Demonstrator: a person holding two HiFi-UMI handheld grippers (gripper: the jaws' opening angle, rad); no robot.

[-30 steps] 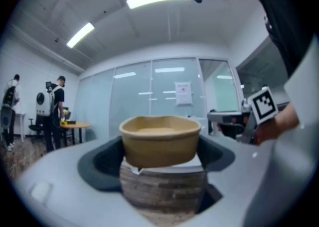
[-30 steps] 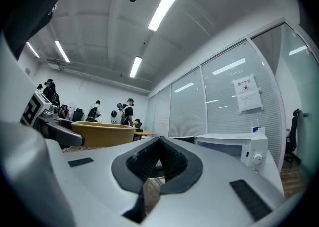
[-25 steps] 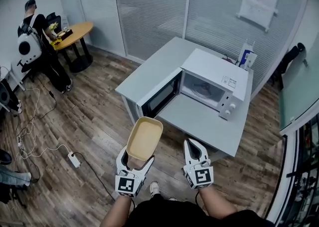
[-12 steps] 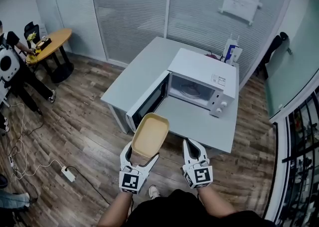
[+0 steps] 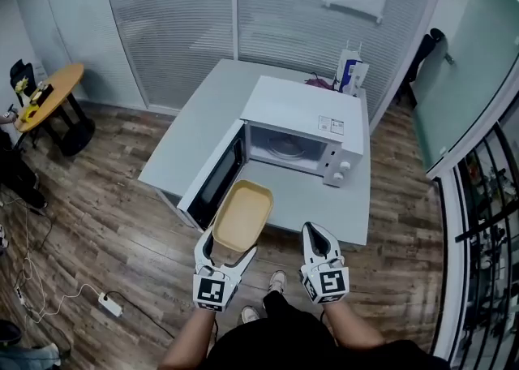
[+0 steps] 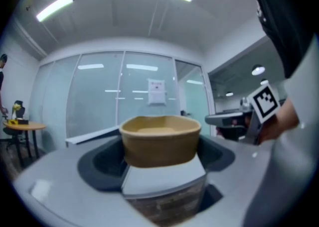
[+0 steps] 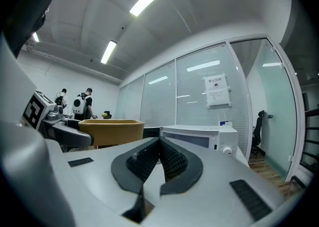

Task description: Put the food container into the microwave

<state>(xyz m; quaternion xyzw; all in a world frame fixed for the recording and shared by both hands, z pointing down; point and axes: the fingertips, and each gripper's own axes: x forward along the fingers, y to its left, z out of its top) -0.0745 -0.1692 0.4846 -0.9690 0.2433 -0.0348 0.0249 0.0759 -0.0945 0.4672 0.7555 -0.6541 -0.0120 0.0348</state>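
While the food container (image 5: 242, 216) is held in the air at the near edge of the desk (image 5: 203, 117), it is gripped at its near end by the left tool (image 5: 225, 251). In the left gripper view the jaws are seen spread apart, with the tan, open-topped container seated between the dark pads and pressed on both sides. The container is tilted away from the person, so that its pale inside is seen from above in the head view. It is outside the microwave (image 5: 296, 109), just in front of the lower corner of the microwave door (image 5: 212, 178).

The right tool (image 5: 316, 237) is held beside the left one, a little apart from it and not touching the container. Its jaws are brought fully together, and nothing is held between them.

The microwave is set on the grey desk with its door swung wide open to the left, and a round turntable (image 5: 285, 148) is seen in the lit cavity. Two knobs (image 5: 340, 172) are placed on its right front panel. A blue and white carton (image 5: 350, 72) is stood at the far end of the desk, behind the microwave. A round wooden table (image 5: 50, 92) is seen well off to the left, and a power strip (image 5: 112, 303) is lying on the wood floor.
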